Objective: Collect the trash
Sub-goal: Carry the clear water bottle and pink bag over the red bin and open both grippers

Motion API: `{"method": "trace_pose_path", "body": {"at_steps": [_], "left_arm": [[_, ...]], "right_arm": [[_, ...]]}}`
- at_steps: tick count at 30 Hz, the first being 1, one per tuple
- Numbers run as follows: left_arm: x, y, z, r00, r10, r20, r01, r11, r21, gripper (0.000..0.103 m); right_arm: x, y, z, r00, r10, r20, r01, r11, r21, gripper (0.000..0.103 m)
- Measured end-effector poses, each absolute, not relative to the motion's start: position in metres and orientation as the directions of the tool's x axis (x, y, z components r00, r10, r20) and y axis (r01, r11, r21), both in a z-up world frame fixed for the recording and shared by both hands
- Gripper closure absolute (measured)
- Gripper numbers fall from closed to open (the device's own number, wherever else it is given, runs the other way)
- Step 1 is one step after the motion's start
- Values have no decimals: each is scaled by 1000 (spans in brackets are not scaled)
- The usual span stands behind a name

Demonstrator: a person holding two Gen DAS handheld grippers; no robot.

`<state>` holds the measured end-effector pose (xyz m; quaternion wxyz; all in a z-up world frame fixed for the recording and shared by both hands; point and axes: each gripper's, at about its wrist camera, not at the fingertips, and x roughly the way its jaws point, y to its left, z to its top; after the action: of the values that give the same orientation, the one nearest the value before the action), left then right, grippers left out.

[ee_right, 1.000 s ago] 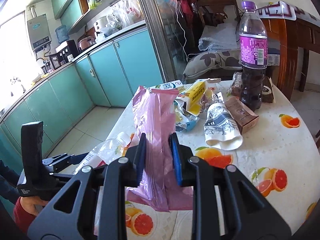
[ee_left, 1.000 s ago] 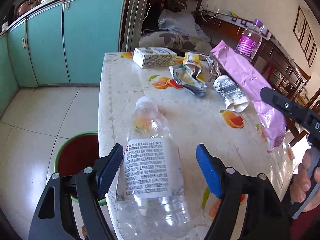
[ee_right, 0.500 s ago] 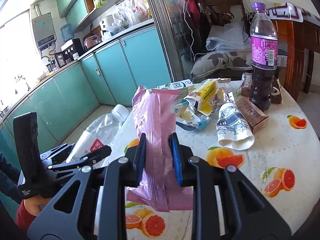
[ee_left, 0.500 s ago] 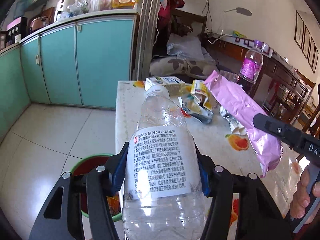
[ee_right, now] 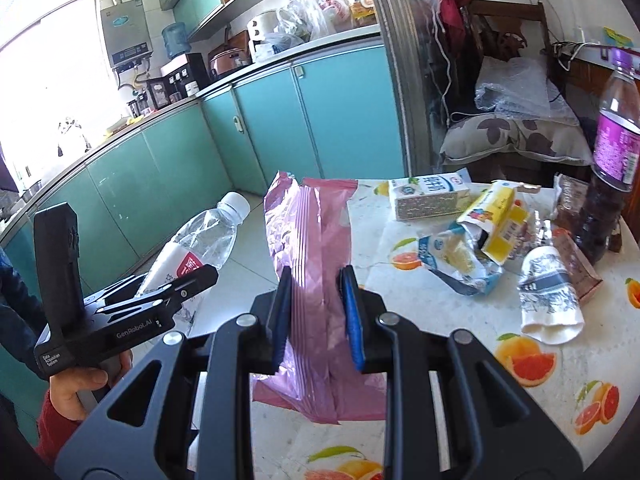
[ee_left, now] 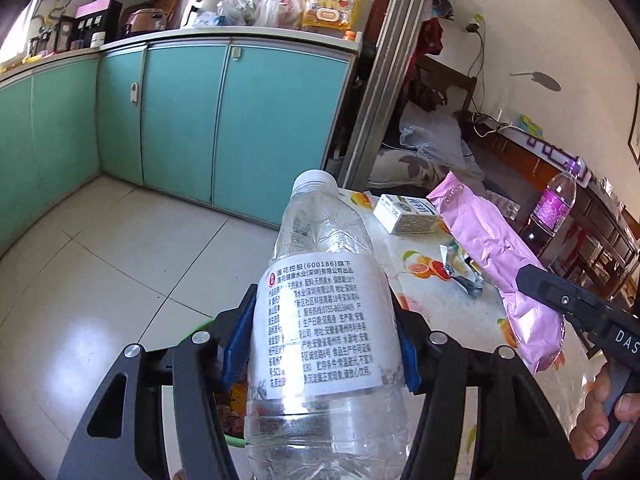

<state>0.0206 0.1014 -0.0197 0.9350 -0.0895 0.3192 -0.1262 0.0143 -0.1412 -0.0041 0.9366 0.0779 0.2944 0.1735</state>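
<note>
We hold the empty bottle (ee_left: 324, 320) clamped in our left gripper (ee_left: 320, 344) and the pink wrapper (ee_right: 316, 280) pinched in our right gripper (ee_right: 316, 312), both lifted off the worktop (ee_right: 440, 320) for binning.

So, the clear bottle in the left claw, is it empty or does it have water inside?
Empty, it seems: the clear bottle shows no water level, and its wall looks dented in the right wrist view. Its cap is on.

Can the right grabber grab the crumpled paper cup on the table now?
Probably not yet. The right gripper is already shut on the pink wrapper, so its fingers are full. The paper cup lies uncovered on the table, off to its right.
</note>
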Motion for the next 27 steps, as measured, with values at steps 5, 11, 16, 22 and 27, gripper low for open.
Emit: {"method": "trace_pose_path", "body": {"at_steps": [5, 11, 16, 22, 27], "left_arm": [[26, 129, -39, 732, -255, -631, 103, 958, -268, 47], [31, 143, -71, 674, -222, -704, 57, 967, -250, 47], [37, 151, -88, 643, -217, -735, 32, 966, -257, 47], [49, 146, -96, 623, -203, -756, 20, 970, -244, 47], [54, 141, -97, 630, -154, -761, -1, 980, -198, 37]], "right_arm": [[53, -109, -7, 666, 462, -585, -340, 887, 314, 79], [97, -78, -26, 540, 544, -642, -335, 839, 429, 79], [119, -57, -43, 499, 539, -678, -303, 842, 447, 79], [134, -41, -51, 500, 507, -702, -284, 862, 420, 74], [139, -39, -45, 542, 473, -695, -277, 881, 383, 50]]}}
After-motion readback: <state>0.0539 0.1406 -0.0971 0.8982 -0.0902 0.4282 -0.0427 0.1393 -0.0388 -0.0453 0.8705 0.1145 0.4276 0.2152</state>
